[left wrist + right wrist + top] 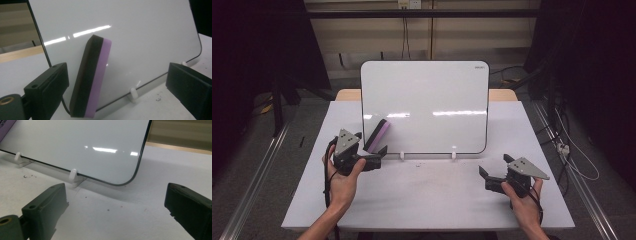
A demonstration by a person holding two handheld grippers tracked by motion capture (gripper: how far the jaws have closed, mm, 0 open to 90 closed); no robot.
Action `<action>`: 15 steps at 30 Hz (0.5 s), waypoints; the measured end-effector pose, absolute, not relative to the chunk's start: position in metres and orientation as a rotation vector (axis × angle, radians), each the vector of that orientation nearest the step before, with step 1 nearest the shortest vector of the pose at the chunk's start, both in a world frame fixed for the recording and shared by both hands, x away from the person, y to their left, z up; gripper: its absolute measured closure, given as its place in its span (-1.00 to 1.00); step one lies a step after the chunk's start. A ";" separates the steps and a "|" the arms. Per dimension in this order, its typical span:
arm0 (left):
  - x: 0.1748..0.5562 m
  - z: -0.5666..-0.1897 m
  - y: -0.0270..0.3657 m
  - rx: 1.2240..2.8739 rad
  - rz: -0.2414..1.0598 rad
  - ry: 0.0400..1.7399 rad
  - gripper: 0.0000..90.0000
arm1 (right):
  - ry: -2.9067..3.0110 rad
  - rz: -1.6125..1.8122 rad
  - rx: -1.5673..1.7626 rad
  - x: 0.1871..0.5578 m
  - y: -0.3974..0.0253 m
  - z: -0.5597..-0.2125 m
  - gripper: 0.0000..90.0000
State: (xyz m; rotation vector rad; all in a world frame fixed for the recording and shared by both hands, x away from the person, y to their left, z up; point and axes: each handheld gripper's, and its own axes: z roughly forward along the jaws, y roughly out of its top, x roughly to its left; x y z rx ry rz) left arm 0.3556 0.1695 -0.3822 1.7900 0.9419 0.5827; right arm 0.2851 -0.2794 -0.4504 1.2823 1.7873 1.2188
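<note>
Purple-backed eraser (91, 77) between wide-open left gripper (117, 85) jaws, untouched, against whiteboard (140, 32)

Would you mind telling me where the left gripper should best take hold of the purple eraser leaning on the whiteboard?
Probably across its two broad faces, mid-length. The eraser stands tilted against the whiteboard, black felt side towards one jaw, purple foam towards the other. The left gripper is open, already straddling it from the front, so it could close there.

The whiteboard (432, 100) is smooth and shiny, the eraser (91, 77) looks like soft foam with a dull black side and a purple side, and the white tabletop (427, 195) is flat, matt and a bit speckled.
</note>
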 end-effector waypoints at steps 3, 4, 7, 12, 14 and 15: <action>0.352 -0.388 0.176 1.805 0.590 0.958 -0.90 | 1.792 1.215 1.281 0.285 -0.279 -0.451 -0.91; 0.350 -0.390 0.178 1.810 0.586 0.969 -0.90 | 1.791 1.215 1.280 0.285 -0.279 -0.451 -0.91; 0.345 -0.397 0.186 1.821 0.575 0.990 -0.88 | 1.792 1.215 1.281 0.284 -0.279 -0.451 -0.91; 0.332 -0.406 0.199 1.829 0.572 1.010 -0.88 | 1.793 1.212 1.282 0.284 -0.280 -0.451 -0.91; 0.327 -0.412 0.205 1.829 0.591 1.026 -0.88 | 1.794 1.207 1.280 0.283 -0.280 -0.452 -0.91; 0.325 -0.416 0.208 1.825 0.592 1.040 -0.87 | 1.793 1.207 1.281 0.283 -0.280 -0.452 -0.91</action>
